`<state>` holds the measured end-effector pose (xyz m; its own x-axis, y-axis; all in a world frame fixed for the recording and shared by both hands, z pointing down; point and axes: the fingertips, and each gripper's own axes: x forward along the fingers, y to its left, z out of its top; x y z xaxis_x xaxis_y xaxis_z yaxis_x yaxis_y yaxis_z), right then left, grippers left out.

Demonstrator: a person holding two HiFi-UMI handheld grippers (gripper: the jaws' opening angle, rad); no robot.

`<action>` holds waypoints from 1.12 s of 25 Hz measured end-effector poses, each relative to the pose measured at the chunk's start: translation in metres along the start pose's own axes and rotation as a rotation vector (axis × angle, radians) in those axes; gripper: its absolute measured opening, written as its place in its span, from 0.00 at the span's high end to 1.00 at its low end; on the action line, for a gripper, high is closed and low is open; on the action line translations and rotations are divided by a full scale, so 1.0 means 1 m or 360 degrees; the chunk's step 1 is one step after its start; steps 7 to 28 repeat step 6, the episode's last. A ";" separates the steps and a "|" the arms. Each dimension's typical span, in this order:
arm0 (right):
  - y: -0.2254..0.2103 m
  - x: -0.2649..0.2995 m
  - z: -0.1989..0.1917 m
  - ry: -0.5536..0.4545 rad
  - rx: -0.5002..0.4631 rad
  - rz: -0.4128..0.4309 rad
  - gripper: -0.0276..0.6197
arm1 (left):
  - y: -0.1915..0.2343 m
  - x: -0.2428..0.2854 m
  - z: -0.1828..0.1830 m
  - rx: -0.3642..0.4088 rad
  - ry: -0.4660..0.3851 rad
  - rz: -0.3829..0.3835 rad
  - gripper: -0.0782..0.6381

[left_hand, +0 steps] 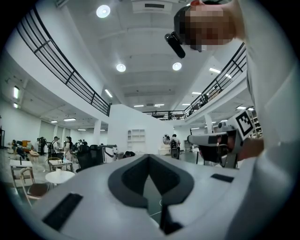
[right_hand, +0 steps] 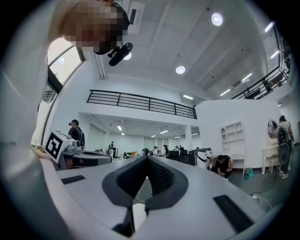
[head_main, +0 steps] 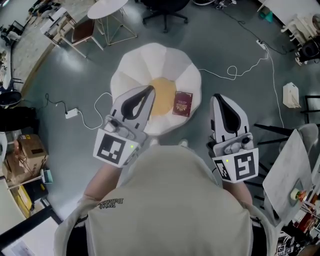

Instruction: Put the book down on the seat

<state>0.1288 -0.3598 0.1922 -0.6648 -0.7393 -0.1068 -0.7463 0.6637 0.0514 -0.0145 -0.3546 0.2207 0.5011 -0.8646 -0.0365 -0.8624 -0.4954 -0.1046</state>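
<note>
A dark red book point(head_main: 183, 103) lies flat on the white, petal-shaped seat point(head_main: 165, 57), just right of its tan centre. Both grippers are held up level in front of the person, well above the seat. My left gripper point(head_main: 148, 90) hangs over the seat's left half, shut, with nothing between its jaws. To the right of the book and seat, my right gripper point(head_main: 218, 98) is also shut and empty. The left gripper view point(left_hand: 149, 156) and the right gripper view point(right_hand: 148, 158) look out across a large hall, so neither shows the book or the seat.
Cables and a white power adapter point(head_main: 72, 113) trail over the grey floor left of the seat. Behind the seat are a round white table point(head_main: 106, 7), a brown-seated chair point(head_main: 82, 30) and an office chair base point(head_main: 165, 15). Cardboard boxes point(head_main: 31, 150) stand at the left.
</note>
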 end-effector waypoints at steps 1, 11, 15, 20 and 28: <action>0.000 -0.001 -0.001 0.0003 0.0002 -0.0001 0.94 | -0.002 0.000 0.000 0.0004 0.0004 -0.0006 0.88; 0.001 -0.006 -0.002 0.0015 0.0008 -0.0004 0.94 | -0.007 -0.002 0.000 -0.0005 0.0018 -0.0009 0.88; 0.001 -0.006 -0.002 0.0015 0.0008 -0.0004 0.94 | -0.007 -0.002 0.000 -0.0005 0.0018 -0.0009 0.88; 0.001 -0.006 -0.002 0.0015 0.0008 -0.0004 0.94 | -0.007 -0.002 0.000 -0.0005 0.0018 -0.0009 0.88; 0.001 -0.006 -0.002 0.0015 0.0008 -0.0004 0.94 | -0.007 -0.002 0.000 -0.0005 0.0018 -0.0009 0.88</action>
